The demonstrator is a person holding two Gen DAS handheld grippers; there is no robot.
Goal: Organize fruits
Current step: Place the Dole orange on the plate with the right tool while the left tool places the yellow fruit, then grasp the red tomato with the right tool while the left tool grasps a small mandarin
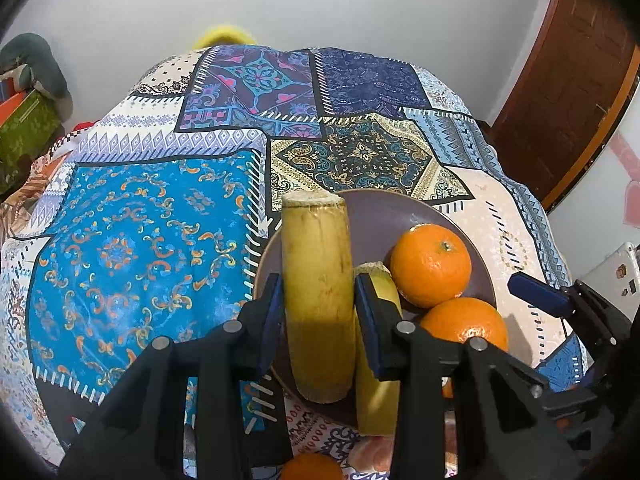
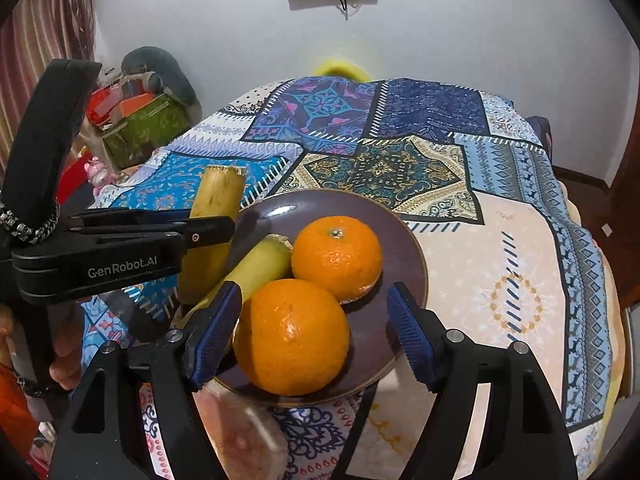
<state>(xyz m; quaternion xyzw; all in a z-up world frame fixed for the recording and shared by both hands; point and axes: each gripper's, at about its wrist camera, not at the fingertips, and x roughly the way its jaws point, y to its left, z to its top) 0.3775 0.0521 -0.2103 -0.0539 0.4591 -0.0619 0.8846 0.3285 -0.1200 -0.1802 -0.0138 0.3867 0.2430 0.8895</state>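
My left gripper [image 1: 318, 308] is shut on a yellow banana piece [image 1: 318, 280] and holds it over the left rim of the dark purple plate [image 1: 384, 216]. The held piece also shows in the right wrist view [image 2: 214, 216], with the left gripper [image 2: 200, 236] around it. A second banana piece [image 2: 260, 264] and two oranges [image 2: 336, 258] [image 2: 292, 336] lie on the plate [image 2: 400, 240]. My right gripper [image 2: 314, 336] is open, its fingers on either side of the near orange without touching it. A third orange [image 1: 312, 468] lies on the cloth near the bottom edge.
The table wears a patchwork cloth [image 1: 140, 240]. A white phone [image 1: 616, 276] lies at the right edge. A green box [image 2: 148, 128] and clutter stand beyond the table at left. A wooden door [image 1: 568, 80] is at right.
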